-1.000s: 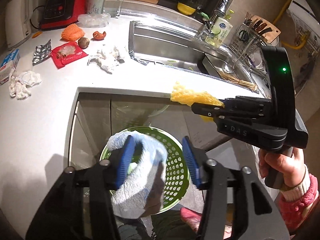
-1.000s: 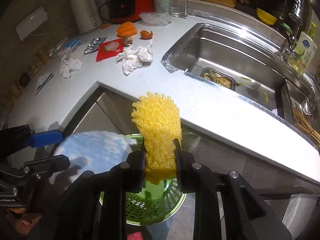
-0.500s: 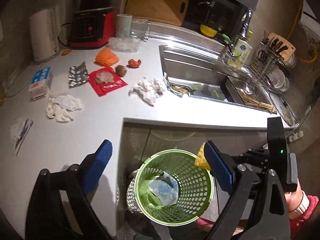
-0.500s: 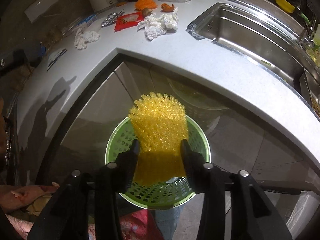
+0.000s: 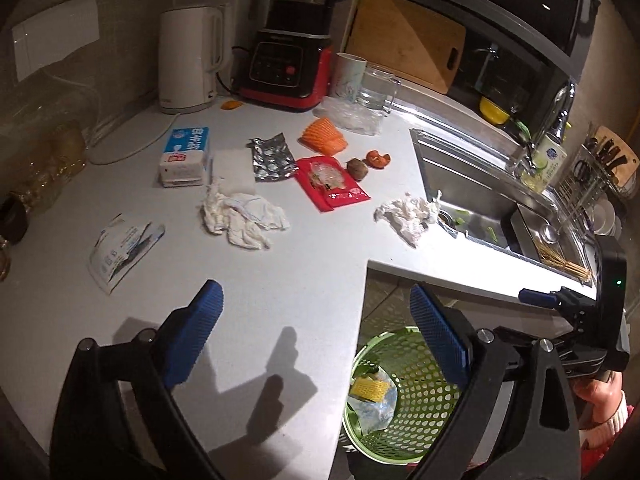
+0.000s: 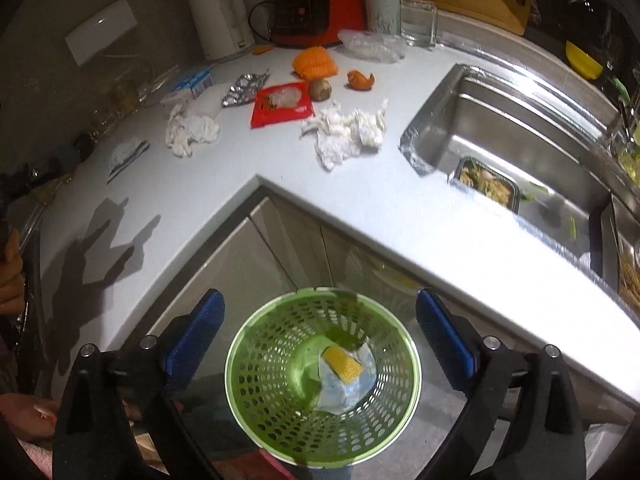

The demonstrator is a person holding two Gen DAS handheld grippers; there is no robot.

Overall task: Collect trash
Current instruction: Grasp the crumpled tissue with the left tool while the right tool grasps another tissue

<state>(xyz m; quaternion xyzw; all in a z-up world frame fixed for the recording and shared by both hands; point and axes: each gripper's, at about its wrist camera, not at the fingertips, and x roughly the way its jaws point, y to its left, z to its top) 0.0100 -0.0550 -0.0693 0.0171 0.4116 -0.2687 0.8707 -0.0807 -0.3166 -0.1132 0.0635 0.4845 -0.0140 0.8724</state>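
The right tool (image 6: 318, 330) is held with its blue-padded fingers wide apart and nothing between them, directly above the green perforated plastic waste basket (image 6: 276, 412) that stands on the floor in the inner corner of the white worktop (image 6: 240, 168). At the basket's bottom a yellow foam net sleeve (image 6: 344, 364) is seen lying on a pale blue crumpled wrapper (image 6: 348, 390). The left tool (image 5: 316, 334) is likewise spread apart and empty, held over the worktop edge with the basket below its right finger. On the worktop, well apart from both tools, are left two crumpled white tissues (image 5: 240, 220) (image 5: 408, 214), a red snack packet (image 5: 332, 188), a silver foil blister pack (image 5: 272, 158), a flat white printed sachet (image 5: 120, 250) and a small blue-and-white carton (image 5: 186, 156). A steel sink (image 6: 516, 128) is set to the right.
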